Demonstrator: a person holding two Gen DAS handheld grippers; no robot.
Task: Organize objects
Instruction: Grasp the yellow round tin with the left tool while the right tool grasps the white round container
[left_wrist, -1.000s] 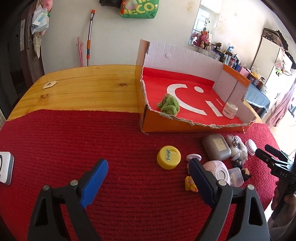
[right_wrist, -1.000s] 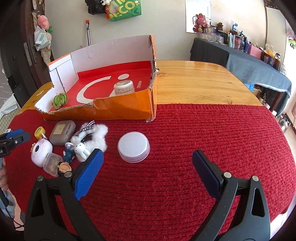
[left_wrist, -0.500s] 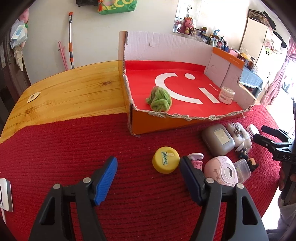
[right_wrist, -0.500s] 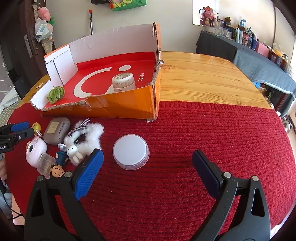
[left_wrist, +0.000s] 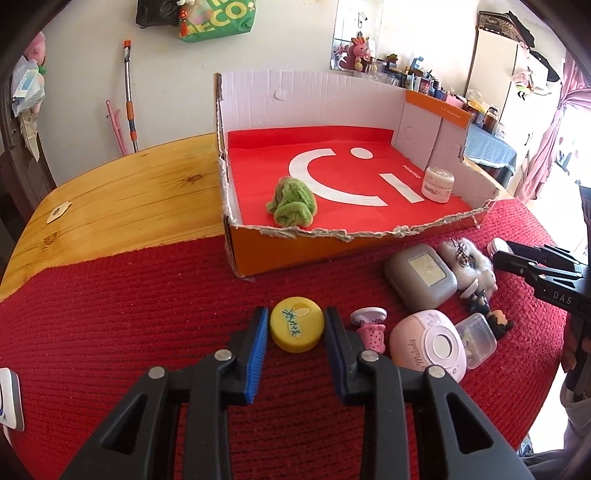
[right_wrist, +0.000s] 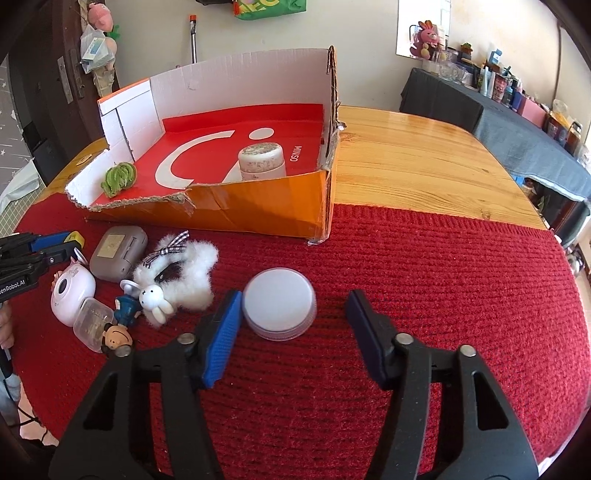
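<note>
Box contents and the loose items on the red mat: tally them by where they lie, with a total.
In the cardboard box: 2, green fuzzy ball and small jar.
On the red mat: 10.
Total: 12.

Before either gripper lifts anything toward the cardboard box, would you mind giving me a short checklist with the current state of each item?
1. Yellow cap sits between the left gripper fingers, which are closing: ok.
2. Left fingers already press on the cap: cannot tell.
3. White round lid centred in the closing right gripper: not ok, it lies against the left finger, with a gap at the right.
4. Cardboard box has free floor between the green scrunchie and the small jar: ok.
5. Pink toy apart from the left fingers: cannot tell.
</note>
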